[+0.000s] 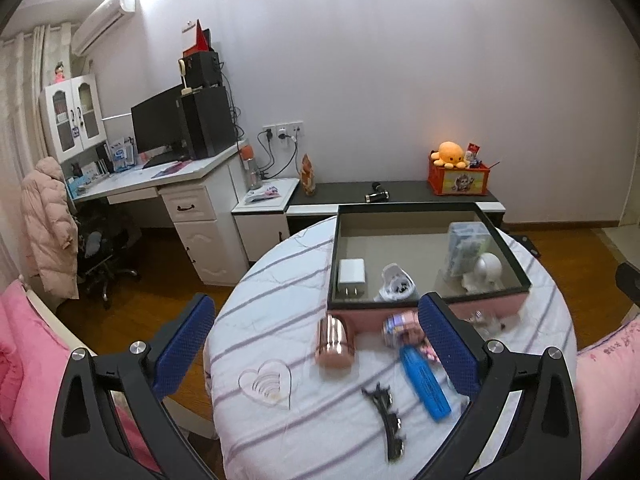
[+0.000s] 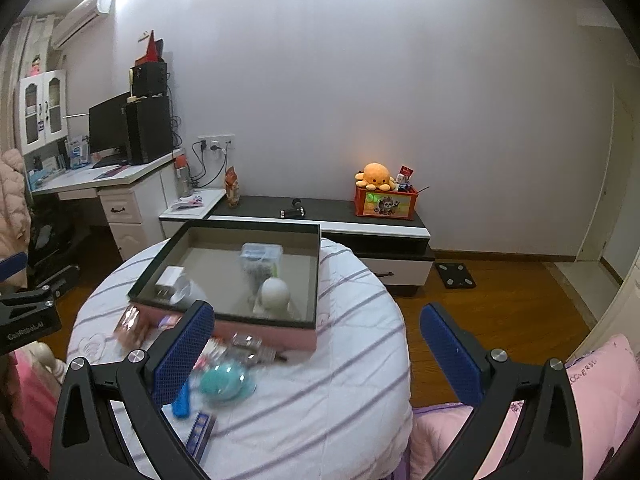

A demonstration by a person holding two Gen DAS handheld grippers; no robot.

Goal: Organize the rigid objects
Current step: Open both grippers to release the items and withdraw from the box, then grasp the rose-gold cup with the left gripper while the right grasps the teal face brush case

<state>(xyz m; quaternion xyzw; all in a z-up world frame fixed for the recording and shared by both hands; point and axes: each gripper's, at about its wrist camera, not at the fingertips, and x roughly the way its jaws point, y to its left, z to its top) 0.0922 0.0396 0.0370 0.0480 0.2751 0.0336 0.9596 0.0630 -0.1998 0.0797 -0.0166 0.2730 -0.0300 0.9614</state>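
A pink box (image 1: 500, 307) with a dark rim stands on the round striped table (image 1: 280, 264). Inside lie a white charger plug (image 1: 352, 276), a clear case (image 1: 466, 246) and a white round object (image 1: 490, 268). In front of the box lie a rose-gold cylinder (image 1: 335, 342), a small jar (image 1: 400, 326), a blue tube (image 1: 426, 386) and a black hair clip (image 1: 386, 416). My left gripper (image 1: 316, 300) hangs open above them with nothing between its pads. My right gripper (image 2: 316, 312) is open and holds nothing, over the table's right side, near a teal ball (image 2: 224, 380) and a dark flat case (image 2: 200, 432).
A pink-covered bed (image 1: 32, 380) lies left of the table and pink bedding (image 2: 600, 392) right of it. Behind are a white desk (image 1: 180, 176) with a monitor, an office chair (image 1: 104, 248) and a low dark cabinet (image 1: 400, 192) bearing an orange toy crate (image 1: 458, 180).
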